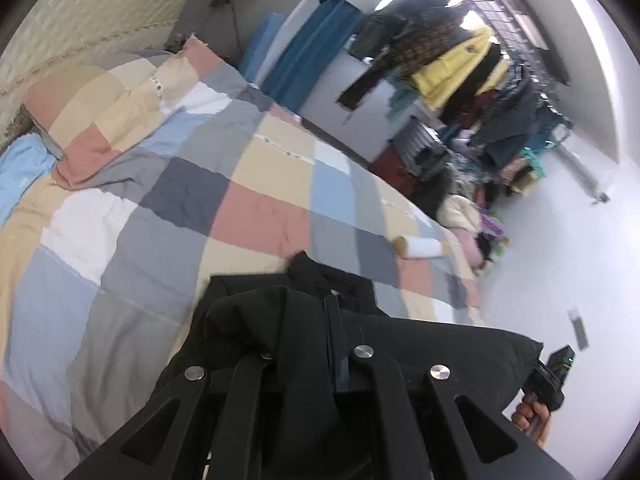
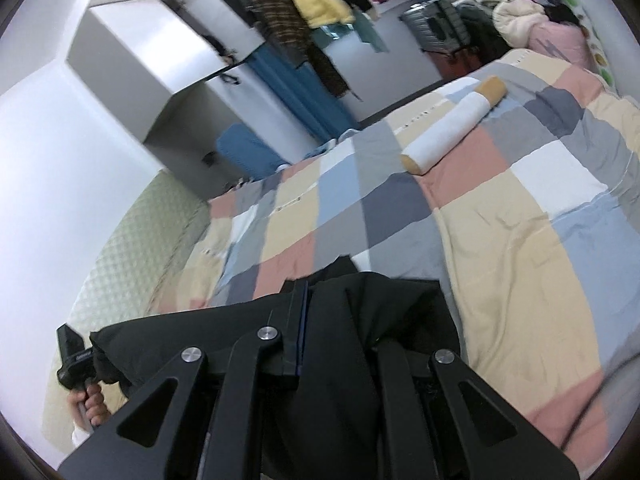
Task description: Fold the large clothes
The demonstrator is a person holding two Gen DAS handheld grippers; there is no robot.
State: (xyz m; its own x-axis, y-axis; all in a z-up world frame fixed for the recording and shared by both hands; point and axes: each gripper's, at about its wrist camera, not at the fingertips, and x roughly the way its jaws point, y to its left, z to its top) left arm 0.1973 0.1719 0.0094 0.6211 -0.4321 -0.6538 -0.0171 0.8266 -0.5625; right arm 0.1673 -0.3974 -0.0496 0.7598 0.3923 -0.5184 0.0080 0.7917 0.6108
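Observation:
A large black jacket (image 1: 304, 320) is held up over the bed with the checked quilt (image 1: 160, 208). My left gripper (image 1: 308, 344) is shut on a bunch of the jacket's fabric; cloth hides the fingertips. In the right wrist view my right gripper (image 2: 340, 320) is shut on another part of the same jacket (image 2: 380, 320). The jacket stretches between the two grippers. The right gripper's body (image 1: 552, 376) shows at the lower right of the left wrist view. The left one (image 2: 74, 356) shows at the lower left of the right wrist view.
A white and tan cylinder pillow (image 2: 452, 128) lies on the quilt (image 2: 520, 200). Pillows (image 1: 100, 104) lie at the head of the bed by the padded headboard (image 1: 80, 20). A rack of hanging clothes (image 1: 460, 64) and heaps of clothes (image 1: 468, 208) stand beyond the bed.

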